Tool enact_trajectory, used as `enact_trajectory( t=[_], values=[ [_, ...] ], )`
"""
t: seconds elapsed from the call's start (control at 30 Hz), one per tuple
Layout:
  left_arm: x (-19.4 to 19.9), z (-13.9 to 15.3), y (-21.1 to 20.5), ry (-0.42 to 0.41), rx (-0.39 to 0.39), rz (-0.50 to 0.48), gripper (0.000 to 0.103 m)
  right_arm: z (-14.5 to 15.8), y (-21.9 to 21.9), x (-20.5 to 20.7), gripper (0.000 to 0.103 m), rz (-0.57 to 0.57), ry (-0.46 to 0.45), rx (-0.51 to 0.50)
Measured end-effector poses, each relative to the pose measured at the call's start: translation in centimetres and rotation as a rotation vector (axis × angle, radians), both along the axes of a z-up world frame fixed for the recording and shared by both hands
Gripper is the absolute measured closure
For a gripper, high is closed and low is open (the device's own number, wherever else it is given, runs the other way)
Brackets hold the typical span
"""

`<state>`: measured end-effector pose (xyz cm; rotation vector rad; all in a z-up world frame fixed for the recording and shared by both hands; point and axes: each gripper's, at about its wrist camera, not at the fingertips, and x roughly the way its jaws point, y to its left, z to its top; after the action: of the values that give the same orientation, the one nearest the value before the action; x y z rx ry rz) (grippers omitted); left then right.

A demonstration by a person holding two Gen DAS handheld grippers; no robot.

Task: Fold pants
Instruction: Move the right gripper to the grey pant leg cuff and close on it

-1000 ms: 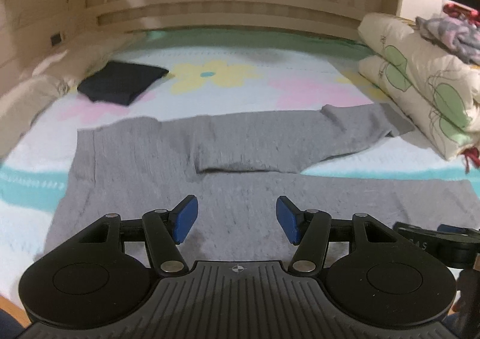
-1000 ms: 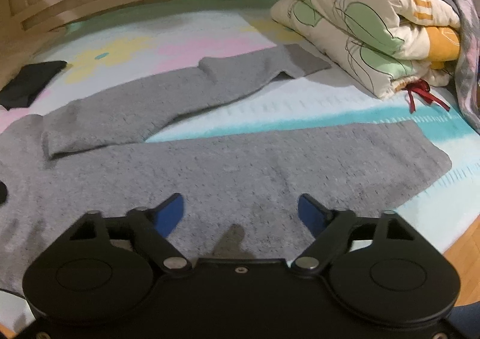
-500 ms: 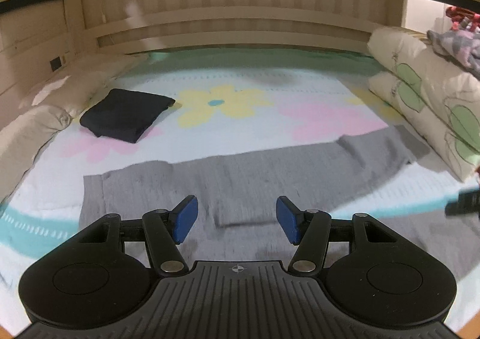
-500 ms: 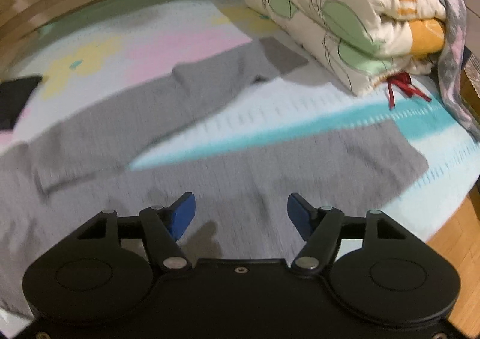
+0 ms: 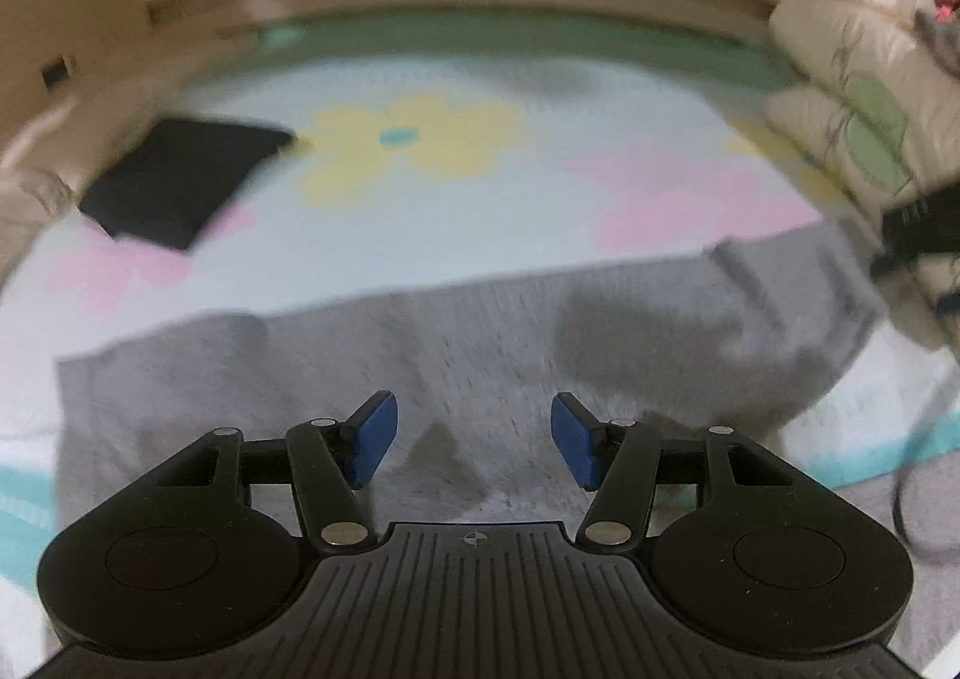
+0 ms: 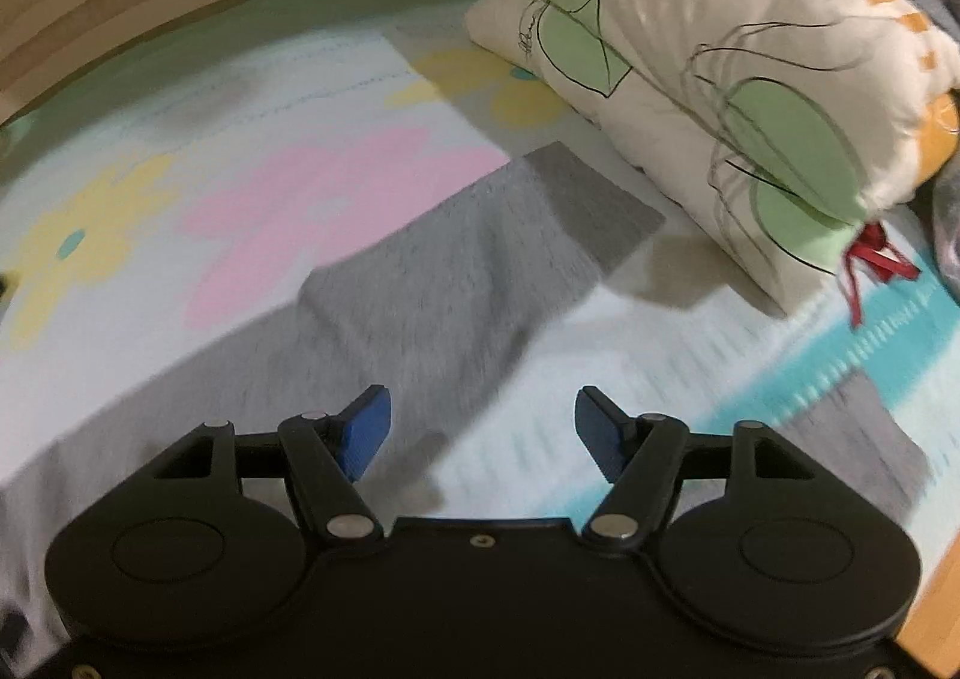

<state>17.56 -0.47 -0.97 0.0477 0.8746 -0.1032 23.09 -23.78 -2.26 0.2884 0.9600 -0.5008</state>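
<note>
**Grey pants laid out on flowered bed; both tongs empty**

Landmark: grey pants [image 5: 480, 343], spread flat on the bed sheet [image 5: 456, 235], which is printed with yellow and pink flowers.

- Folded black garment [image 5: 180, 187]: on the sheet beyond the pants, toward their left end, well apart from them.
- Left tongs [image 5: 474, 439]: blue pads spread apart, nothing between them, over the near part of the pants. The view is motion-blurred, so whether the pads touch the cloth cannot be told.
- Pant leg [image 6: 444, 283]: runs away from the right tongs, its darker cuff [image 6: 594, 199] ending near the quilt.
- Right tongs [image 6: 483, 436]: pads spread apart and empty, at the near edge of that leg, with bare sheet under the right-hand pad.
- Folded cream quilt [image 6: 720, 78] with green leaf print: stacked to the right of the pants, a red cord [image 6: 870, 265] hanging from its near corner.
</note>
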Motion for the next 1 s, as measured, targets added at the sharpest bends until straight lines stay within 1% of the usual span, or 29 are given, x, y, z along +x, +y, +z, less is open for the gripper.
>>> enact_trajectory(
  t=[0.07, 0.23, 0.3, 0.43, 0.53, 0.6, 0.67, 0.7, 0.73, 0.77, 0.8, 0.83, 0.9, 1.0],
  values=[
    [1.0, -1.3, -0.4, 0.047, -0.005, -0.007, 0.049, -1.2, -1.0, 2.7, 0.032, -0.034, 0.0, 0.009],
    [1.9, -3.0, -0.6, 0.116, -0.007, -0.001, 0.049, -4.0, -3.2, 8.8, 0.032, -0.119, -0.004, 0.019],
    [2.0, -3.1, -0.5, 0.117, -0.008, -0.002, 0.049, -4.7, -3.9, 10.8, 0.032, -0.152, -0.01, 0.024],
    [2.1, -2.9, -0.4, 0.096, 0.023, 0.005, 0.049, -6.4, -5.0, 14.5, 0.032, -0.226, -0.01, 0.043],
    [2.4, -2.7, -0.3, 0.087, 0.033, 0.015, 0.049, -7.9, -5.5, 16.4, 0.032, -0.271, 0.01, 0.05],
    [2.8, -2.6, -0.1, 0.084, 0.028, 0.026, 0.049, -8.9, -5.6, 17.4, 0.033, -0.29, 0.045, 0.039],
    [2.9, -2.5, -0.1, 0.081, 0.025, 0.03, 0.049, -9.8, -5.9, 18.0, 0.038, -0.304, 0.096, 0.033],
    [2.9, -2.5, -0.1, 0.08, 0.026, 0.032, 0.049, -10.3, -6.0, 18.1, 0.051, -0.308, 0.128, 0.039],
    [3.0, -2.5, 0.0, 0.081, 0.027, 0.033, 0.049, -10.7, -6.3, 17.9, 0.059, -0.312, 0.154, 0.053],
    [3.0, -2.5, 0.1, 0.081, 0.025, 0.035, 0.049, -10.6, -6.5, 17.2, 0.067, -0.319, 0.124, 0.06],
    [3.0, -2.5, 0.2, 0.081, 0.021, 0.038, 0.049, -10.4, -6.7, 16.7, 0.1, -0.329, 0.122, 0.064],
    [3.0, -2.4, 0.3, 0.08, 0.016, 0.04, 0.049, -10.3, -7.1, 16.1, 0.102, -0.321, 0.139, 0.071],
    [2.9, -2.2, 0.4, 0.074, 0.007, 0.043, 0.049, -9.8, -7.7, 14.6, 0.103, -0.288, 0.133, 0.103],
    [2.5, -1.9, 0.4, 0.056, 0.0, 0.048, 0.049, -9.0, -9.0, 11.5, 0.103, -0.283, 0.141, 0.102]
  ],
)
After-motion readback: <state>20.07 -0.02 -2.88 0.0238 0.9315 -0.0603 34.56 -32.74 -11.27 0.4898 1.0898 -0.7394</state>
